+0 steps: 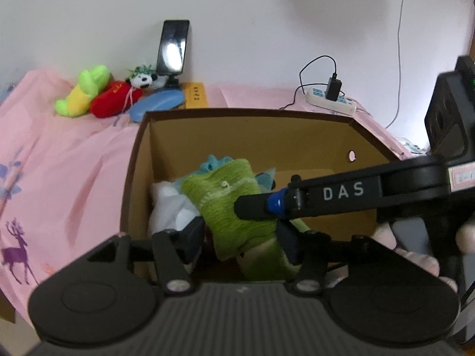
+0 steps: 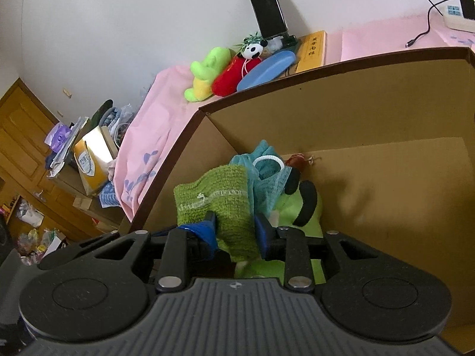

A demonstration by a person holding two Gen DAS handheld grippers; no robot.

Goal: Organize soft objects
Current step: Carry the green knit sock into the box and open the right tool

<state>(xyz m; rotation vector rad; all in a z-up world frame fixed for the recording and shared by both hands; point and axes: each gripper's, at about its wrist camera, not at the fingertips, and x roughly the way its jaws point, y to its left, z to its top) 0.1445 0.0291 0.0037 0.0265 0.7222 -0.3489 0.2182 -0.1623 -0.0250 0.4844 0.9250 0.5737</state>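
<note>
**Right claw holds the green cloth over the box, left claw stands apart**

Right gripper (image 2: 234, 234) is what we look at first: its two blue-tipped fingers (image 2: 204, 231) stand on either side of the green knitted cloth (image 2: 219, 204) and press on it, so we judge that the cloth is clamped, though not tightly. The cloth runs straight ahead of this claw, with its long axis going away from the fingers and a little upward, and its far end leans on the teal mesh pouf (image 2: 267, 172) just beyond. To the right of the claw, close by, lies a light green plush with black bands (image 2: 302, 204).

From the left wrist view, the left gripper (image 1: 237, 243) has its fingers wide apart; the cloth hangs between and in front of them, but we see no pad pressing on it. We see the right claw come in from the right side, its tip on the cloth. So the right hand is the one that carries the cloth, and the left is only beside it.

Everything here is inside the cardboard box (image 1: 243, 136), low in its left part; ahead and to the right of both claws the box floor is bare. We think the coming move is to let the cloth down there.

Beyond the box, the pink sheet (image 1: 59, 163) covers the bed, and far ahead to the left wait a yellow-green plush (image 1: 83, 92), a red plush (image 1: 114, 101) and a small panda (image 1: 142, 80), below a phone on a stand (image 1: 173, 47) against the white wall.
</note>
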